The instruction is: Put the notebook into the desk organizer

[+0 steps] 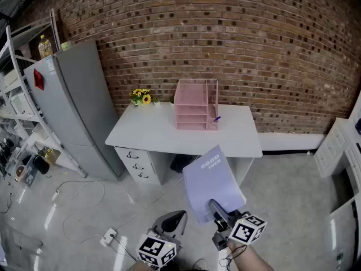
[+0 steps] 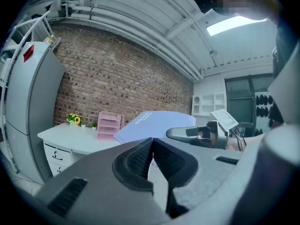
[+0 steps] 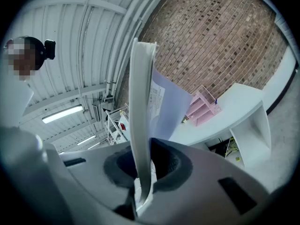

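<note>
Carrying the notebook (image 1: 213, 179), purple, at lower centre of the head view, clamped by its near edge in the right gripper (image 1: 218, 209) with jaws pinched onto the pages, in the air and well apart from the pink desk organizer (image 1: 196, 104) at the back of the white desk (image 1: 169, 133) mid-frame. Just left of that, left gripper (image 1: 172, 222) empty, jaws closed flush together. Seemingly mid-transport: next calls for moving forward to the desk, lining the notebook up with a tray opening and sliding it in edge first.
</note>
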`<act>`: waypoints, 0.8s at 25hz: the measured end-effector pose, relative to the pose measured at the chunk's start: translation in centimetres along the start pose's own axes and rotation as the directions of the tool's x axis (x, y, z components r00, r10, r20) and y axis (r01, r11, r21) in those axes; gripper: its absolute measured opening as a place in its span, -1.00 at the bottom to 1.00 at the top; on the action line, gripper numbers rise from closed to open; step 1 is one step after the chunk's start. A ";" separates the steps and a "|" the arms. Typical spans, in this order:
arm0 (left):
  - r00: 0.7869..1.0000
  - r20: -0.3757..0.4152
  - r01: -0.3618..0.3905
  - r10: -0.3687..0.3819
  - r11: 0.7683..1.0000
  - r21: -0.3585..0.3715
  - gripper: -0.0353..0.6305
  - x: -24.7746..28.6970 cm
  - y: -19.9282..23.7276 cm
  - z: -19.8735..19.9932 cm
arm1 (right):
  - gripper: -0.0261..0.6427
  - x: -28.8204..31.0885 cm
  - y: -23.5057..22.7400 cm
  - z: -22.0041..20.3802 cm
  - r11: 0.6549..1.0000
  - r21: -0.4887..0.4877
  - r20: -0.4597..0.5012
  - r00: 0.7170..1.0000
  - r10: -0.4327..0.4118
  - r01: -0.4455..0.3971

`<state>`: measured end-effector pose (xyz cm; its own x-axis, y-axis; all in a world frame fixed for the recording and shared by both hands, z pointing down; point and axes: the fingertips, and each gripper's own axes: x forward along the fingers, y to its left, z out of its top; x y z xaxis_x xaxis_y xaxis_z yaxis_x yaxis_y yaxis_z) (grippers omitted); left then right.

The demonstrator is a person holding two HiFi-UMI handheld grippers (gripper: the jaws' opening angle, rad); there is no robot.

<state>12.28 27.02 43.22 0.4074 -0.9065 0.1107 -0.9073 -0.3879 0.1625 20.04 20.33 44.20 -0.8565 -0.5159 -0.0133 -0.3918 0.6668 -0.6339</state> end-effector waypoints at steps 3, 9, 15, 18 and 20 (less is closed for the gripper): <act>1.000 -0.001 0.003 -0.003 1.000 0.001 -0.88 -0.1 -0.1 -0.1 | -0.82 -0.1 0.0 -0.2 1.000 0.000 0.000 1.000 -0.003 0.003; 1.000 -0.003 0.001 -0.001 1.000 0.001 -0.88 0.2 -0.1 -0.1 | -0.82 -0.1 -0.4 0.1 1.000 -0.002 -0.003 1.000 -0.006 0.006; 1.000 -0.006 0.000 0.000 1.000 -0.007 -0.88 0.4 0.5 -0.3 | -0.82 0.5 -0.3 0.3 1.000 -0.016 0.007 1.000 0.006 -0.006; 1.000 -0.011 0.000 0.000 1.000 -0.018 -0.88 0.4 1.3 -0.3 | -0.82 1.2 -0.4 0.2 1.000 -0.020 -0.002 1.000 -0.001 0.001; 1.000 -0.008 0.001 -0.001 1.000 -0.021 -0.88 0.4 2.0 -0.3 | -0.82 1.8 -0.5 -0.1 1.000 -0.021 -0.008 1.000 -0.008 0.008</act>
<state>10.70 25.96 43.91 0.4091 -0.9047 0.1189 -0.9046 -0.3850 0.1831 18.67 19.07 44.55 -0.8559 -0.5171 -0.0021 -0.4055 0.6739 -0.6176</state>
